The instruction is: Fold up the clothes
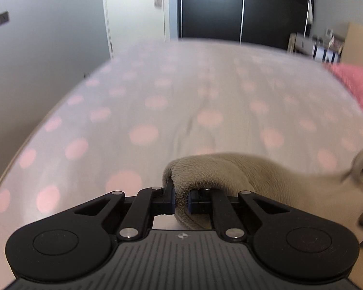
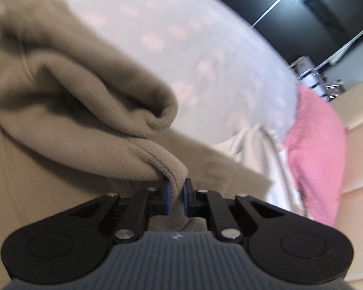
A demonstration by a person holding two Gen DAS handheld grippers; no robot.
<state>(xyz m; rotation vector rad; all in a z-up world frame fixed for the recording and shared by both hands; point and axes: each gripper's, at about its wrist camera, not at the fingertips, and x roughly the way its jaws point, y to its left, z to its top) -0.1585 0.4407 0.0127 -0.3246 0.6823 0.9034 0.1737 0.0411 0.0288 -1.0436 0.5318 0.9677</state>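
Left wrist view: sits just behind the left gripper (image 1: 181,201), low over the bed (image 1: 157,111), facing along it to the door (image 1: 135,7) at 11 o'clock and the dark wardrobe (image 1: 241,7) at 12.
Right wrist view: sits just behind the right gripper (image 2: 177,199), rolled sideways, very near the beige fleece garment (image 2: 84,91) at 10 o'clock.
Shared: the dotted bed, the fleece, the pink pillow (image 1: 358,84) at 2 o'clock in the left view and 3 in the right, the wardrobe.
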